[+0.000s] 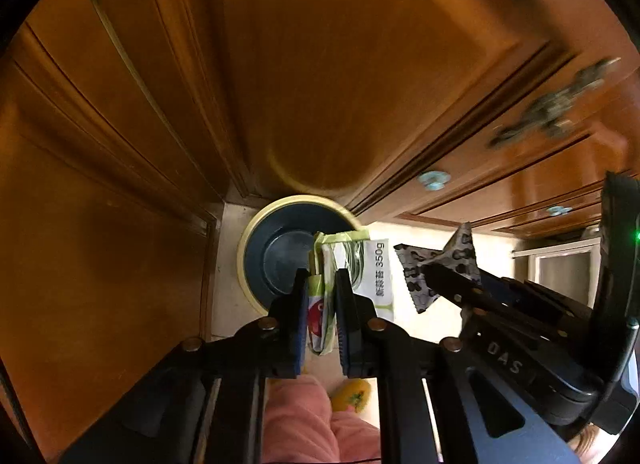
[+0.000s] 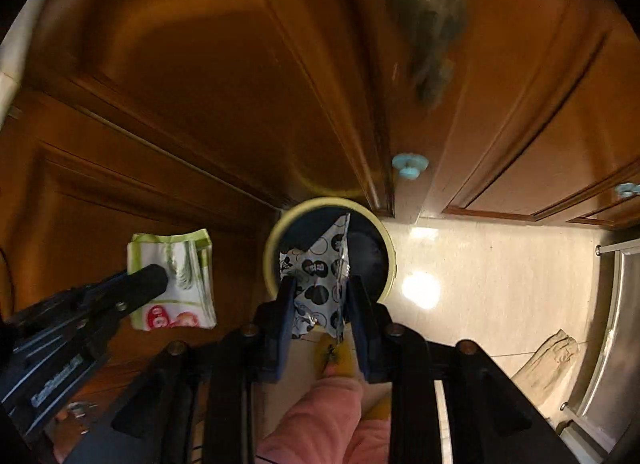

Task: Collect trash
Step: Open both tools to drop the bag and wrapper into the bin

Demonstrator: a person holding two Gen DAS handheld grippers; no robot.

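A round bin [image 1: 241, 260] with a cream rim and a dark blue inside stands on the floor against wooden cabinets, directly below both grippers. My left gripper [image 1: 321, 274] is shut on a folded green and white food packet [image 1: 376, 264] printed "350g", which hangs over the bin's right edge. My right gripper [image 2: 321, 282] is shut on a grey wrapper [image 2: 316, 264] with black cartoon figures, held over the bin [image 2: 332, 201]. Each view shows the other hand: the right gripper [image 1: 430, 270] with the grey wrapper [image 1: 460, 244], and the left gripper [image 2: 154, 276] with the packet [image 2: 188, 264].
Brown wooden cabinet doors [image 1: 320, 83] with pale blue knobs [image 2: 410, 165] rise behind and left of the bin. Pale glossy floor tiles [image 2: 500, 264] lie to the right, with a beige cloth [image 2: 552, 360] and a metal frame [image 2: 612, 304]. A person's pink trouser legs [image 1: 296, 416] and yellow slipper [image 1: 352, 396] are below.
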